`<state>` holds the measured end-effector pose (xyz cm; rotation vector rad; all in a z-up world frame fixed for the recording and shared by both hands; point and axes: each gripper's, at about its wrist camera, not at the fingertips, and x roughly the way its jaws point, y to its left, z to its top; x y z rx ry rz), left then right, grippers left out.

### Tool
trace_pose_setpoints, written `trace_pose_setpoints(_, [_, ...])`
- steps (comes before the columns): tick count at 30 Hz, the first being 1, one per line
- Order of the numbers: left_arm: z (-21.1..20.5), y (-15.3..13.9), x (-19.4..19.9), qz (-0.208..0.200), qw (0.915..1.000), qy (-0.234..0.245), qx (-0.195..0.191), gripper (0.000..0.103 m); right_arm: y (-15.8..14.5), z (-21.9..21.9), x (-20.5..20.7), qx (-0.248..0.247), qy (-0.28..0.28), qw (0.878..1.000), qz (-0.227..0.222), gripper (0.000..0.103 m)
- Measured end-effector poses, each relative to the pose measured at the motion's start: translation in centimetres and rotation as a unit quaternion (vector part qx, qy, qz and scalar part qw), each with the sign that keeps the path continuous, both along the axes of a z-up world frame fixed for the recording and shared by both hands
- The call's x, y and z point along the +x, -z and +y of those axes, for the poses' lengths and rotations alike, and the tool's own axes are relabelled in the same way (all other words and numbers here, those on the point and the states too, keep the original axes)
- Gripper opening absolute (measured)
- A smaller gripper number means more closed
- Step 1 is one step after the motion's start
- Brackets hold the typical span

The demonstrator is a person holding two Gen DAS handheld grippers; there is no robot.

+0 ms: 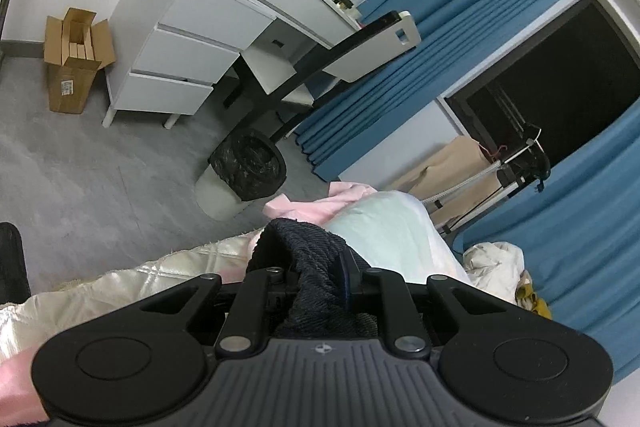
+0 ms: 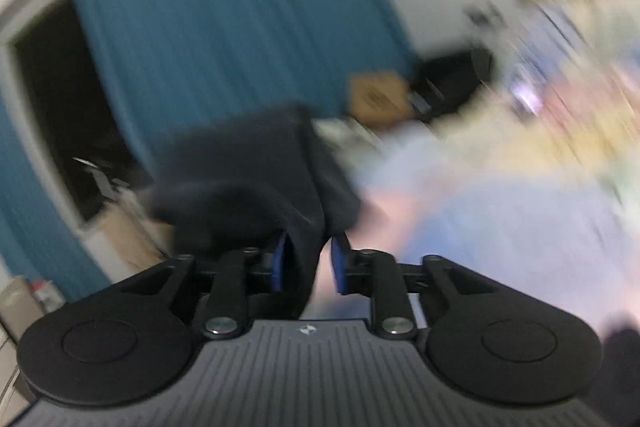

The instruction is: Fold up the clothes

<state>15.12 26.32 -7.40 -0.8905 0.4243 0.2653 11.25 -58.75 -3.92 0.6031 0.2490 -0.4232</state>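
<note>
A dark navy knitted garment [image 1: 308,259] bunches between the fingers of my left gripper [image 1: 316,283], which is shut on it above the bed. In the right wrist view the same dark garment [image 2: 248,163] hangs in a fold from my right gripper [image 2: 308,263], whose blue pads [image 2: 340,263] pinch its edge. That view is heavily blurred by motion. Pink cloth [image 1: 316,207] and a pale mint garment [image 1: 392,231] lie on the bed beyond the left gripper.
A cream quilted bedspread [image 1: 120,283] covers the bed. On the grey floor stand a bin with a black liner [image 1: 248,171], a white drawer desk [image 1: 192,39] and an open cardboard box [image 1: 76,59]. Blue curtains [image 1: 460,39] frame a dark window [image 1: 560,75].
</note>
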Motion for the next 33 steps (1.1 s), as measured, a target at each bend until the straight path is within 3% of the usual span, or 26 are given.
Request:
trace_pose_setpoints(4, [0.3, 0.1, 0.0, -0.002, 1.0000, 0.000, -0.009, 0.017, 7.8, -2.1, -2.9, 0.117, 0.042, 0.991, 0.052, 0.035])
trace_pose_setpoints(7, [0.0, 0.1, 0.1, 0.000, 1.0000, 0.001, 0.005, 0.017, 10.6, -2.6, -5.3, 0.134, 0.053, 0.989, 0.029, 0.066])
trace_pose_setpoints(9, [-0.3, 0.1, 0.2, 0.001, 0.9999, 0.000, 0.012, 0.017, 11.2, -3.4, -5.9, 0.134, 0.051, 0.990, 0.000, 0.074])
trace_pose_setpoints(10, [-0.4, 0.1, 0.3, 0.001, 0.9999, 0.000, 0.014, 0.017, 11.3, -3.8, -5.8, 0.133, 0.046, 0.990, -0.010, 0.083])
trace_pose_setpoints(11, [-0.5, 0.1, 0.4, 0.002, 0.9999, 0.000, 0.017, 0.017, 11.2, -4.2, -5.4, 0.126, 0.036, 0.991, -0.016, 0.091])
trace_pose_setpoints(16, [-1.2, -0.1, 0.7, 0.004, 0.9995, -0.001, 0.031, 0.018, 10.1, -3.3, -1.2, 0.025, -0.050, 0.998, 0.017, 0.103])
trace_pose_setpoints(19, [-1.6, 0.0, 0.9, 0.004, 0.9993, -0.004, 0.037, 0.018, 10.3, 0.0, 2.3, -0.059, -0.116, 0.987, 0.094, 0.103])
trace_pose_setpoints(21, [-1.8, 0.0, 1.1, 0.005, 0.9989, -0.004, 0.045, 0.018, 10.4, 1.6, 3.8, -0.104, -0.111, 0.979, 0.136, 0.103])
trace_pose_setpoints(22, [-1.9, 0.1, 1.1, 0.006, 0.9987, -0.003, 0.050, 0.018, 10.4, 2.4, 4.6, -0.126, -0.108, 0.974, 0.156, 0.098])
trace_pose_setpoints(24, [-1.9, 0.1, 1.2, 0.006, 0.9986, -0.003, 0.052, 0.018, 10.5, 3.9, 6.0, -0.170, -0.101, 0.961, 0.196, 0.050])
trace_pose_setpoints(25, [-1.9, 0.1, 1.3, 0.005, 0.9987, -0.003, 0.051, 0.018, 10.0, 3.5, 5.7, -0.157, -0.088, 0.965, 0.191, 0.019])
trace_pose_setpoints(29, [-1.9, -0.1, 1.3, 0.003, 0.9987, -0.003, 0.051, 0.017, 6.5, 1.1, 3.0, -0.127, -0.055, 0.982, 0.126, 0.010])
trace_pose_setpoints(33, [-1.7, -0.2, 1.0, -0.003, 0.9992, -0.001, 0.041, 0.017, -0.1, -2.4, -1.6, -0.072, -0.035, 0.997, -0.003, 0.009])
